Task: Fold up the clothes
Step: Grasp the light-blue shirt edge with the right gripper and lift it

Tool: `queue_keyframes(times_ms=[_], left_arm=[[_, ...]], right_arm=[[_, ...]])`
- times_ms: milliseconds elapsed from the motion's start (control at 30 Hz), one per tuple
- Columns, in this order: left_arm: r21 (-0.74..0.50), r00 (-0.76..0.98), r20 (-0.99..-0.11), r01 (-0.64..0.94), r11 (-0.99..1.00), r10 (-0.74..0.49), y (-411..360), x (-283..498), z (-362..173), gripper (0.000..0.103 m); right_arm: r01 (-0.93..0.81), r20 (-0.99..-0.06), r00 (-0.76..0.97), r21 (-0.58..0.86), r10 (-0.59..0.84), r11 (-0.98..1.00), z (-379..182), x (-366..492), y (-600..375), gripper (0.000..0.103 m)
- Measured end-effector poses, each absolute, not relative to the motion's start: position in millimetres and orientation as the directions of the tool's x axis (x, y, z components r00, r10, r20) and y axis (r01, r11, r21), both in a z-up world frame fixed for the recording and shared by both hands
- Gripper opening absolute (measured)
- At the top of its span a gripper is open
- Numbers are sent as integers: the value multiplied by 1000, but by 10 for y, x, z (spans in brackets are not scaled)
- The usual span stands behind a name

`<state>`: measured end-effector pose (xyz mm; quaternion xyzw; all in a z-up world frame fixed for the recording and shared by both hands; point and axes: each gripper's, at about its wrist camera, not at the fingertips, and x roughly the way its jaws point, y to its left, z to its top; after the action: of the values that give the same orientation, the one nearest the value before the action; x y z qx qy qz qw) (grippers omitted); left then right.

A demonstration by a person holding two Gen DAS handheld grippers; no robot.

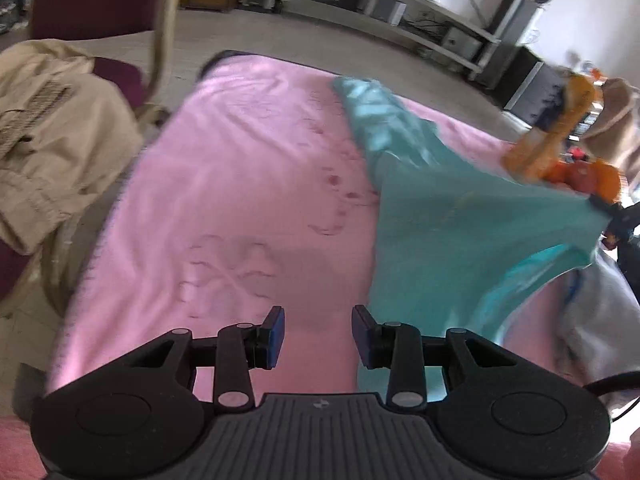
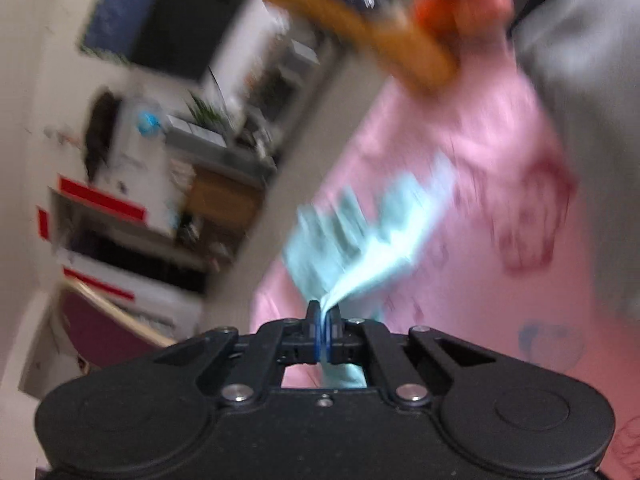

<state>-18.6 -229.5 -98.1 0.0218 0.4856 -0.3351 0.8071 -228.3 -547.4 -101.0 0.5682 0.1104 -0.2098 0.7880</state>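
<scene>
Teal garment (image 1: 460, 208) stretched across the right half of a pink sheet (image 1: 248, 184), one corner lifted toward the right edge of the left wrist view. Left tongs (image 1: 318, 336) spread wide above bare pink cloth, blue pads (image 1: 277, 334) apart, nothing between them, just beside the garment's near edge. Beige jacket (image 1: 52, 136) heaped on a maroon chair (image 1: 116, 76) at far left; grey fabric (image 1: 600, 312) bunched at the right; long grey shelving (image 1: 400, 20) along the back wall. All of that seen from the left wrist only.

From the right wrist: right tongs (image 2: 324, 330) pressed together on a thin fold of the same teal cloth (image 2: 360, 240), fabric fanning out ahead and a strip trailing back through the linkage. Seen from the left wrist only as an orange and black smear (image 1: 576, 168) at the raised corner; grip itself not readable there.

Heavy motion blur throughout the right wrist view: orange bar (image 2: 360, 28) at top hard to identify, red print on the sheet (image 2: 532, 224) illegible, furniture at left smeared. Garment's type and far hem impossible to make out. Whether sheet covers a bed or a bench: cannot tell.
</scene>
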Motion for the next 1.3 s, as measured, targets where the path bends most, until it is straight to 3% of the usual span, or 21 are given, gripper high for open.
queue_keyframes(times_ms=[100,233,500,967,1167,1300], left_arm=[[-343,228,-791,604,720,-568,-2476,-334,-989,35],[-378,125,-806,644,665,-579,-2777,-590,-1129,35],[-384,52,-854,608,695,-517,-3135,-832,-1454,34],[-313,83,-894,587,747,-440,-3366,-767,-1634,37],[-254,105,-905,643,723,-411,-3477,-811,-1643,21],[-228,110,-914,656,720,-389,-3513,-811,-1638,21]], right_arm=[[461,-370,870,845,-326,271,-683,-2697,-5564,2],[481,-359,838,842,-412,244,-769,-3217,-5786,2],[437,-399,847,899,-350,33,-1492,-3476,-6192,2],[481,-418,853,862,-314,161,-1319,-3340,-6025,2],[490,-425,850,854,-313,171,-1300,-3312,-6007,2],[489,-425,852,855,-305,175,-1297,-3291,-5995,2]])
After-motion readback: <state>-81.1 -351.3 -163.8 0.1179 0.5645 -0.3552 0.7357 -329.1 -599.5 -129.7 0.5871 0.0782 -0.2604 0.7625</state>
